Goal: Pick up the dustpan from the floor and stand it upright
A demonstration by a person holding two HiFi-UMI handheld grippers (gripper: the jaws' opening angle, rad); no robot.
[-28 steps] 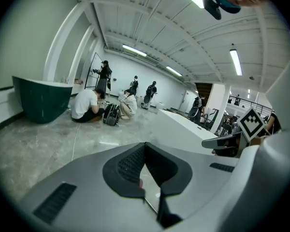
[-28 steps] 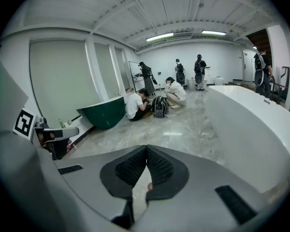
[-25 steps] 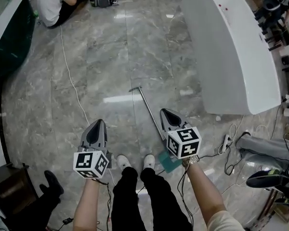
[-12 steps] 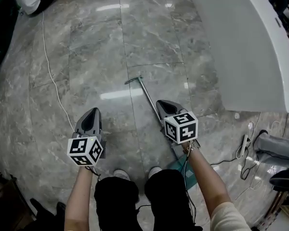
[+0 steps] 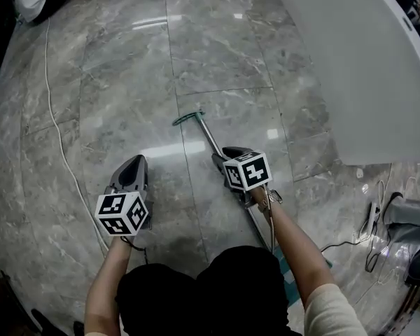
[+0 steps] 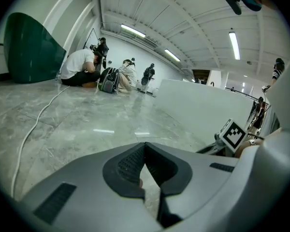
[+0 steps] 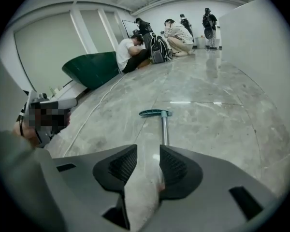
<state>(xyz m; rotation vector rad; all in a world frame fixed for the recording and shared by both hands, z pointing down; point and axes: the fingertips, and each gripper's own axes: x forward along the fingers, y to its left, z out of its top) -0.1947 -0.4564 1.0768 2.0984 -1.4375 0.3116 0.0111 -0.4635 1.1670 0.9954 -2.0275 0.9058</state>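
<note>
The dustpan lies flat on the grey marble floor. Its teal grip [image 5: 189, 118] is farthest from me. The metal pole [image 5: 211, 140] runs back towards me to the teal pan [image 5: 288, 283], which my right arm partly hides. My right gripper [image 5: 219, 159] hovers low over the pole, its jaws opening. In the right gripper view only floor shows between the pads [image 7: 174, 166], and the pole [image 7: 164, 129] and grip [image 7: 154, 113] lie just ahead. My left gripper [image 5: 134, 171] hangs to the pole's left, shut and empty [image 6: 145, 146].
A white cable [image 5: 56, 142] trails across the floor on the left. A big white curved counter [image 5: 364, 61] stands on the right, with a power strip [image 5: 373, 215] and cords near its foot. People sit far off by a dark green curved counter [image 7: 89, 69].
Both grippers have dropped close to the floor as I crouched. The right gripper's jaws, shut before, now stand apart over the pole. The left gripper stays shut.
</note>
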